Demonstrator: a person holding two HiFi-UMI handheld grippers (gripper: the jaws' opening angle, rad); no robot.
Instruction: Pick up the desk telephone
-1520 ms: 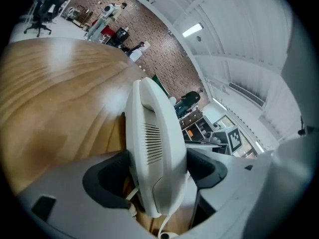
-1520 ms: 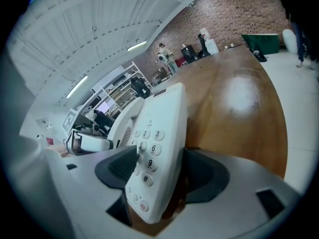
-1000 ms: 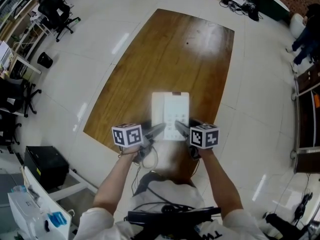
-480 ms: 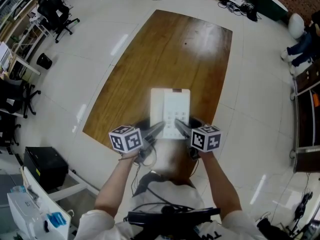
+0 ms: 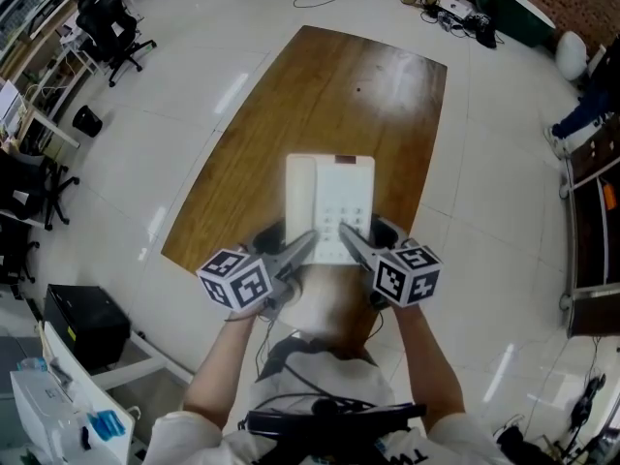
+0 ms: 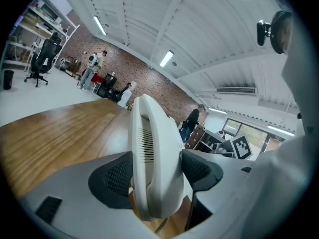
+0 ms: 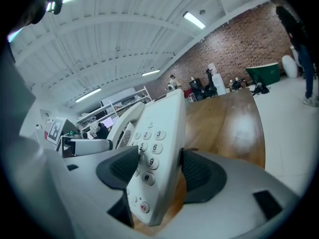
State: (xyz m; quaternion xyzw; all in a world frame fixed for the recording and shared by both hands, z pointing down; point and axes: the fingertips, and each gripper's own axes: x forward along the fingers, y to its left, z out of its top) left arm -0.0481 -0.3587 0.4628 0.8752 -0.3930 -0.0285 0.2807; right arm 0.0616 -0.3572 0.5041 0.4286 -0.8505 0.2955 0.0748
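Note:
The white desk telephone (image 5: pixel 329 206) hangs in the air above the near end of the brown wooden table (image 5: pixel 320 95), gripped at its near edge from both sides. My left gripper (image 5: pixel 300 247) is shut on the handset side; in the left gripper view the handset (image 6: pixel 152 158) stands edge-on with both black pads pressed on it. My right gripper (image 5: pixel 351 245) is shut on the keypad side. In the right gripper view the keypad face (image 7: pixel 159 138) is tilted between the pads (image 7: pixel 197 176).
Office chairs (image 5: pixel 107 17) stand at the far left and a black box (image 5: pixel 87 323) sits on the floor near left. A person (image 5: pixel 581 114) is at the right edge, beside a cabinet (image 5: pixel 593 260). White tiled floor surrounds the table.
Both grippers have risen together with the telephone between them. The phone looks larger and closer to the head camera, and stands higher over the table.

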